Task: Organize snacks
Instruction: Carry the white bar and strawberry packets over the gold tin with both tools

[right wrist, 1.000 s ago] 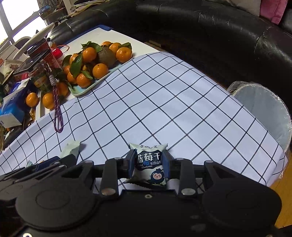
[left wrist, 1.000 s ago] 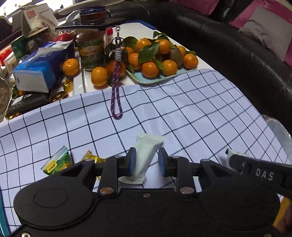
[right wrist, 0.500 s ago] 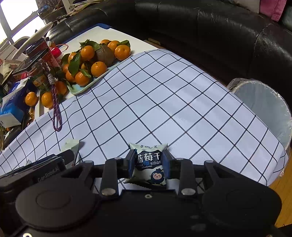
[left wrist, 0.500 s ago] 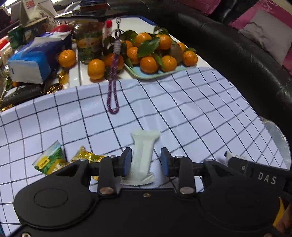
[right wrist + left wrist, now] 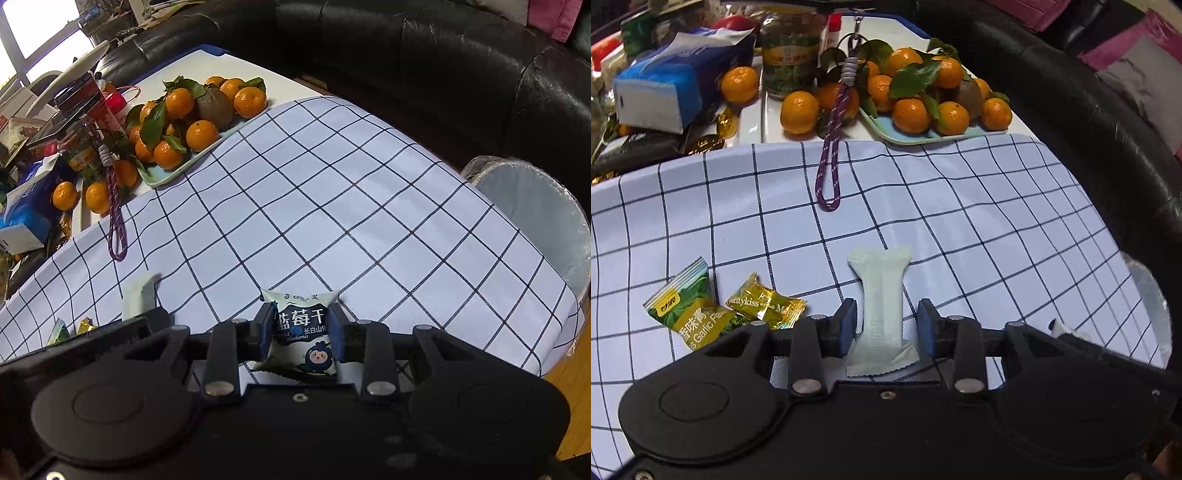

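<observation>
My left gripper [image 5: 886, 325] is open around a pale green snack bar [image 5: 881, 295] that lies on the checked cloth, with gaps on both sides. A green garlic snack packet [image 5: 687, 306] and a gold candy packet [image 5: 764, 304] lie just left of it. My right gripper [image 5: 302, 332] is shut on a blueberry snack packet [image 5: 303, 328] low over the cloth. The pale bar [image 5: 138, 295] and the left gripper's body also show at the left of the right wrist view.
A tray of tangerines [image 5: 923, 99] stands at the back, with a glass jar [image 5: 790, 62], a tissue box [image 5: 665, 88] and a purple cord [image 5: 831, 147] near it. A lined waste bin [image 5: 535, 218] stands off the table's right edge. A black sofa [image 5: 443, 66] lies behind.
My left gripper's jaws have opened off the pale green bar, which now lies straight on the cloth. The right gripper still holds the blueberry packet, nearly still.
</observation>
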Tool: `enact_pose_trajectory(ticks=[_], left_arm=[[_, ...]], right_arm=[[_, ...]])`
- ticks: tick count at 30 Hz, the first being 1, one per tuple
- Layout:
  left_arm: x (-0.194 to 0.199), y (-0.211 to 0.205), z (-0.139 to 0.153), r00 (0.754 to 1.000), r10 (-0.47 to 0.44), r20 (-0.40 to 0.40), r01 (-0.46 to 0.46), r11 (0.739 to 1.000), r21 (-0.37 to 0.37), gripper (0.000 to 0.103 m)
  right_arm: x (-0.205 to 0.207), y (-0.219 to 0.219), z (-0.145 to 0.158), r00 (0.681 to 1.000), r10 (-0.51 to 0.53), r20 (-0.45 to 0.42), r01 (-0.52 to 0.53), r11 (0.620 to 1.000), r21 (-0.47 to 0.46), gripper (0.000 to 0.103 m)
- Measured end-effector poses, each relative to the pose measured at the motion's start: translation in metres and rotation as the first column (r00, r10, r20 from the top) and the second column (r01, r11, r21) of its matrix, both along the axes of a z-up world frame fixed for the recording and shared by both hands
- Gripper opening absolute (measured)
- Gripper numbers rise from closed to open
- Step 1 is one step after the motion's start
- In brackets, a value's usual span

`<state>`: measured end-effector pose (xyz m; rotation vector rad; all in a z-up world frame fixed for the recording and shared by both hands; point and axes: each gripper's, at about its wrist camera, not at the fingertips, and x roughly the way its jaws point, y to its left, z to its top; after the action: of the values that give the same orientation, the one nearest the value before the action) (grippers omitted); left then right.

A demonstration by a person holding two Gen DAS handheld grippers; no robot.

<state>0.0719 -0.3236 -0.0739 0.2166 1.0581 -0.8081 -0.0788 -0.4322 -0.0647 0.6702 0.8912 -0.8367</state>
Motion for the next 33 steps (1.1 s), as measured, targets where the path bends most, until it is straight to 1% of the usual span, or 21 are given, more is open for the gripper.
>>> enact_pose_trajectory(ticks=[3, 4, 5, 7, 11, 14, 18, 20, 24, 27, 33], left_arm=[[0.001, 0.001, 0.000, 1.000, 0.001, -0.007, -0.002, 1.000, -0.007, 0.043], [0.000, 0.001, -0.001, 1.000, 0.002, -0.002, -0.002, 1.000, -0.007, 0.038], [0.000, 0.001, -0.001, 1.000, 0.003, -0.001, -0.003, 1.000, -0.004, 0.026], [0.000, 0.002, -0.001, 1.000, 0.011, -0.007, -0.011, 1.000, -0.004, 0.026], [0.002, 0.008, 0.002, 0.998, 0.046, -0.051, -0.046, 0.999, 0.002, 0.026], [0.004, 0.015, 0.004, 0.994, 0.075, -0.074, -0.073, 0.997, 0.024, 0.026], [0.006, 0.028, 0.008, 0.990, 0.094, -0.106, -0.088, 0.994, 0.060, 0.026], [0.005, 0.036, 0.011, 0.990, 0.098, -0.105, -0.089, 0.992, 0.094, 0.026], [0.003, 0.061, 0.020, 0.988, 0.112, -0.108, -0.099, 0.988, 0.119, 0.026], [0.002, 0.080, 0.025, 0.987, 0.128, -0.096, -0.114, 0.983, 0.141, 0.026], [-0.004, 0.103, 0.019, 0.990, 0.132, -0.056, -0.117, 0.970, 0.214, 0.026]], right_arm=[[0.000, 0.000, 0.000, 1.000, 0.002, -0.001, -0.002, 1.000, 0.003, 0.033], [0.000, 0.000, 0.000, 1.000, 0.003, -0.001, -0.003, 1.000, 0.004, 0.033], [0.000, 0.000, 0.000, 1.000, 0.004, -0.001, -0.004, 1.000, 0.005, 0.033], [0.000, 0.001, 0.001, 1.000, 0.006, -0.001, -0.006, 1.000, 0.007, 0.033], [0.001, 0.004, 0.006, 1.000, 0.012, 0.011, -0.013, 1.000, 0.013, 0.033], [0.002, 0.006, 0.011, 1.000, 0.011, 0.022, -0.011, 1.000, 0.019, 0.033], [0.005, 0.010, 0.014, 1.000, 0.019, 0.023, -0.020, 0.999, 0.028, 0.033], [0.007, 0.013, 0.013, 0.999, 0.030, 0.017, -0.031, 0.999, 0.040, 0.033], [0.013, 0.022, 0.008, 0.998, 0.065, 0.007, -0.065, 0.994, 0.085, 0.033], [0.019, 0.033, 0.006, 0.995, 0.096, -0.002, -0.096, 0.990, 0.100, 0.033], [0.025, 0.049, 0.004, 0.990, 0.139, -0.021, -0.136, 0.986, 0.101, 0.033]])
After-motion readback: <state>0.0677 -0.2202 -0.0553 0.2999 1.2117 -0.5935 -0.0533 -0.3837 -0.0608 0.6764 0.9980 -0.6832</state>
